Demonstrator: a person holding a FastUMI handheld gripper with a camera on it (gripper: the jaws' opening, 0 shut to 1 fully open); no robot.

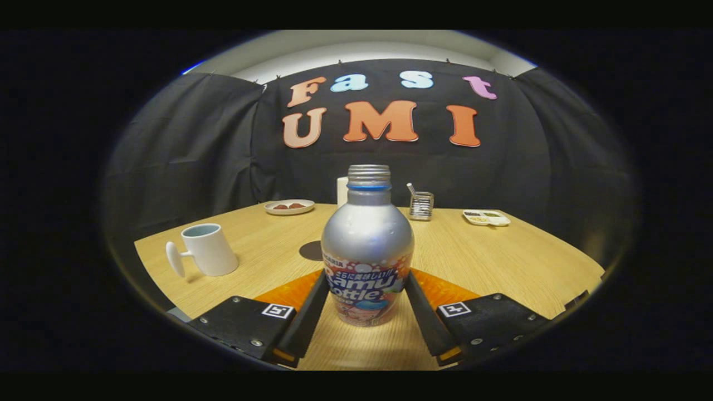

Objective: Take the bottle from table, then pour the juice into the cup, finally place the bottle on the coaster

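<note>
Since the bottle [367, 250] stands uncapped on the surface [501, 262] between your fingers [312, 303], which flank its label, apparently touching, grip the stiff, slippery metal body low and keep it upright.

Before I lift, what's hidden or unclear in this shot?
Gripper view:
- Coaster: mostly hidden behind the bottle.
- Juice level: the bottle's metal wall is opaque.
- Cup: its inside is hidden by the rim.
- Tongs: real pressure from both sides on the bottle can't be confirmed.
- Far dish contents: too small.
</note>
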